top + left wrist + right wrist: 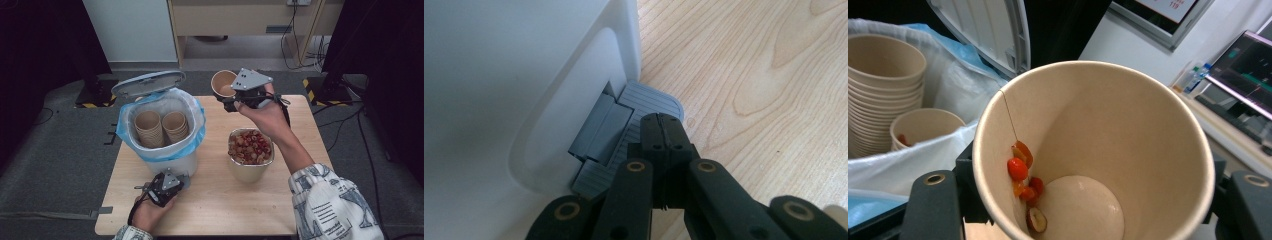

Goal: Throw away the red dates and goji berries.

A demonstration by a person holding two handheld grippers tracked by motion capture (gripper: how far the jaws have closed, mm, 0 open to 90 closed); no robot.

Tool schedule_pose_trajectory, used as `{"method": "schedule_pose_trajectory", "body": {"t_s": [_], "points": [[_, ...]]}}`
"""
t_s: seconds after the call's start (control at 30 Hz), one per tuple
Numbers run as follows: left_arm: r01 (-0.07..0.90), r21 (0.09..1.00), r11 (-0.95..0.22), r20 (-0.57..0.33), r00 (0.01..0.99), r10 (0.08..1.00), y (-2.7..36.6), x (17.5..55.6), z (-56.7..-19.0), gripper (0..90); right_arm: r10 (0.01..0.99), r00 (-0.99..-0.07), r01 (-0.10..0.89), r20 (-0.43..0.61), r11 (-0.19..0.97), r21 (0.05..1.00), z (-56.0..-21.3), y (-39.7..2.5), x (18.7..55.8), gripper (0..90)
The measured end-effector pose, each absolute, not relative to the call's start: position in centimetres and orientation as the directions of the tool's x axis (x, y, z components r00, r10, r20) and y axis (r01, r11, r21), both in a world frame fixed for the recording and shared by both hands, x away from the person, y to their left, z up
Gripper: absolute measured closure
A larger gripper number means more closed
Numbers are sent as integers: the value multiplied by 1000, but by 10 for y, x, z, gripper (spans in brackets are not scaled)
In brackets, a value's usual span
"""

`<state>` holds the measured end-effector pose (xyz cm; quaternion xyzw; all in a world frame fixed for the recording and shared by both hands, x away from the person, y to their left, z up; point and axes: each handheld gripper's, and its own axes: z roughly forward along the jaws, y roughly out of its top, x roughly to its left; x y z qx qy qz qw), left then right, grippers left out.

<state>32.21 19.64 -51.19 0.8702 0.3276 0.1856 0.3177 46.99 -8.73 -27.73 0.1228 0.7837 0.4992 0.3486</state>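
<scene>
A white pedal bin [172,162] lined with a blue bag stands at the table's left, lid [148,82] raised. Two stacks of paper cups [161,127] sit inside it. My left gripper [181,178] is shut, its tips resting on the grey pedal [644,100] at the bin's foot. My right gripper [235,99] hangs over the table's far edge, shut on a tilted paper cup [223,83]. In the right gripper view that cup [1128,125] holds a few red fruit pieces [1020,167] and a nut, stuck low on its wall.
A metal container [247,172] heaped with red and brown dried fruit stands right of the bin on the wooden table [215,205]. The bin's cup stacks [883,85] and lid [993,30] lie left of the held cup. Cables run across the floor behind.
</scene>
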Motion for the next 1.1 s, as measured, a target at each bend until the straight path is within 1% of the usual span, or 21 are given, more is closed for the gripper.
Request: {"method": "schedule_pose_trajectory", "body": {"t_s": [0.1, 0.27, 0.37, 1.1], "points": [[452, 674, -583, 115, 716, 688, 196, 322, -512, 899, 544, -735, -141, -403, 459, 877, -277, -87, 471, 289], [452, 674, -584, 116, 716, 688, 196, 322, -512, 899, 556, -765, -100, -325, 397, 912, -276, -86, 474, 289], [452, 674, -584, 115, 716, 688, 196, 322, -512, 899, 557, -771, -88, -309, 388, 918, -276, -86, 474, 290], [452, 674, -584, 117, 715, 689, 196, 322, -512, 899, 556, -791, -58, -256, 349, 935, -269, -75, 474, 290]]}}
